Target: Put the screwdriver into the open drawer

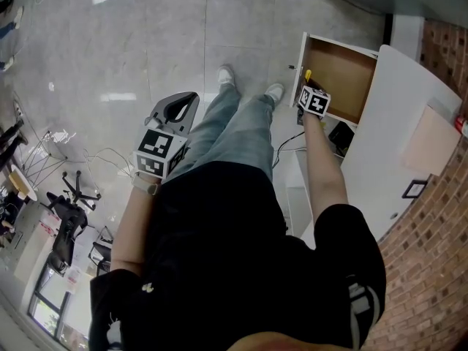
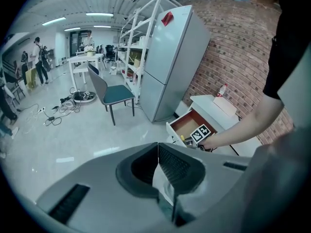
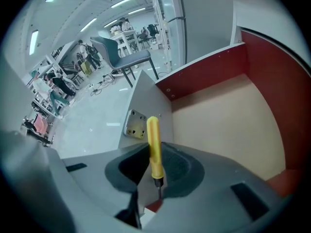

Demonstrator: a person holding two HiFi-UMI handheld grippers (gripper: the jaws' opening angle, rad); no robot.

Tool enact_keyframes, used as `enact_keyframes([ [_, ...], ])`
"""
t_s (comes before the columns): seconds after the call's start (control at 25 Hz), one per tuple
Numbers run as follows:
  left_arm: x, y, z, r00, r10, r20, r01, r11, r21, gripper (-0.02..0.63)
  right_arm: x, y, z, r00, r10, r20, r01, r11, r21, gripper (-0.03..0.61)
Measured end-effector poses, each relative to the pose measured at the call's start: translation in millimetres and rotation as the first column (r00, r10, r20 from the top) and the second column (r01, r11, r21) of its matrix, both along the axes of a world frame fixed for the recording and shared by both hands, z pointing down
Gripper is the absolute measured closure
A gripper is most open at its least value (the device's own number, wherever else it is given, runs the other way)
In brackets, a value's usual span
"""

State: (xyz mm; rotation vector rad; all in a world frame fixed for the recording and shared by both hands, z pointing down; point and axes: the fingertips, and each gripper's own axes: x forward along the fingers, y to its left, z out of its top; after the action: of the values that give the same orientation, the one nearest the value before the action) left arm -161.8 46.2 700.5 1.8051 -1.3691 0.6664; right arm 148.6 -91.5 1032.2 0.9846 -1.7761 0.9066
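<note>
A yellow-handled screwdriver (image 3: pixel 153 144) stands upright between the pads of my right gripper (image 3: pixel 156 171), which is shut on its lower handle and shaft. That gripper (image 1: pixel 305 88) hangs over the front left corner of the open drawer (image 1: pixel 342 75), a white box with a brown inside (image 3: pixel 228 115) that looks empty. The screwdriver's yellow tip (image 1: pixel 308 74) shows just inside the drawer front. My left gripper (image 1: pixel 186 101) is held low at the person's left side, well away from the drawer. Its jaws (image 2: pixel 158 149) meet with nothing between them.
The drawer belongs to a white cabinet (image 1: pixel 398 137) against a brick wall (image 1: pixel 431 254). A grey fridge (image 2: pixel 172 57), a chair (image 2: pixel 109 93) and shelving stand across the glossy floor (image 1: pixel 110 42). The person's legs and shoes (image 1: pixel 248 93) are beside the drawer front.
</note>
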Motion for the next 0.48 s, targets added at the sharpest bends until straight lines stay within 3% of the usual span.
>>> enact_keyframes([
  [0.48,-1,-9,3,1.0,-0.02,0.004,0.02,0.999,-0.027,0.609,2,-9,11,1.0,0.008,0.009,-0.008,0.998,-0.061,0.477],
])
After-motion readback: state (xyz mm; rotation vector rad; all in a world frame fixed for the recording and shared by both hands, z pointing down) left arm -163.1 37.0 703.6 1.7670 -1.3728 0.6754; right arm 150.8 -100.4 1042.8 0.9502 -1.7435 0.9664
